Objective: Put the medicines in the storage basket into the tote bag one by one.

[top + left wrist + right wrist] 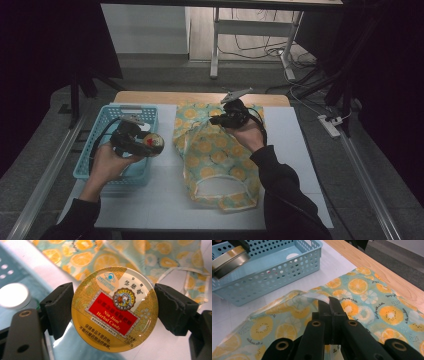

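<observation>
My left gripper point(113, 308) is shut on a round yellow herbal candy tin point(114, 308), its black pads pressing both sides of the rim. In the high view that gripper point(145, 145) holds the tin point(153, 143) over the right edge of the blue basket point(107, 112). A cloth bag with an orange-slice print point(217, 160) lies flat in the middle of the white mat. My right gripper point(329, 303) is shut on a raised fold of the bag's edge point(312, 295); in the high view it point(220, 120) sits at the bag's far end.
The blue perforated basket point(277, 272) stands left of the bag, with a white round lid point(13, 295) inside it. The wooden table edge point(200, 96) runs behind the mat. A metal rail point(45, 175) borders the left side.
</observation>
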The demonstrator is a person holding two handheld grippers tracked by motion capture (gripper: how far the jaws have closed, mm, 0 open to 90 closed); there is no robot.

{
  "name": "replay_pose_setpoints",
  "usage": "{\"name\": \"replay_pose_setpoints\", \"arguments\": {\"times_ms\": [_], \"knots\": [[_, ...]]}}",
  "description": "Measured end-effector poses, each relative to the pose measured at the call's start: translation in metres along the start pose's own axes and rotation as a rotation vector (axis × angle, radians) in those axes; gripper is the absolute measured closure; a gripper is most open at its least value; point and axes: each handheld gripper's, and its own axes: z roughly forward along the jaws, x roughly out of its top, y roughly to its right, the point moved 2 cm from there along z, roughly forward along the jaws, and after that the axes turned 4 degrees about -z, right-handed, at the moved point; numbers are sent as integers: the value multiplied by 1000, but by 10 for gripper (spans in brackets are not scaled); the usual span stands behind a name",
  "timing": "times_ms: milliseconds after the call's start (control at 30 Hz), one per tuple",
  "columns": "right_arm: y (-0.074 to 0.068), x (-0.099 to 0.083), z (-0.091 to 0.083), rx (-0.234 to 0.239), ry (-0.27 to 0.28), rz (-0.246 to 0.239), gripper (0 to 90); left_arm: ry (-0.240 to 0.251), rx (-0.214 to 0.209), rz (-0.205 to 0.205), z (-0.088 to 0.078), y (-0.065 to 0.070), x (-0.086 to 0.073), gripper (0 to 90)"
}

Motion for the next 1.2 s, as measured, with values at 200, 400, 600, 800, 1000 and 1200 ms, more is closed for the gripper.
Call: {"name": "replay_pose_setpoints", "arguments": {"times_ms": [200,400,600,800,1000,1200], "knots": [[2,1,2,3,-1,3,900,-2,-38,41,10,17,13,206],[3,0,4,4,-3,7,900,-8,-79,91,23,35,29,206],[6,1,3,0,0,7,900,-16,-115,128,39,51,42,206],[9,2,3,-2,10,15,900,-30,-144,163,57,66,57,206],[12,1,5,-2,9,21,900,-55,-167,182,81,76,68,205],[14,1,6,-4,9,24,900,-70,-167,188,107,79,74,205]]}}
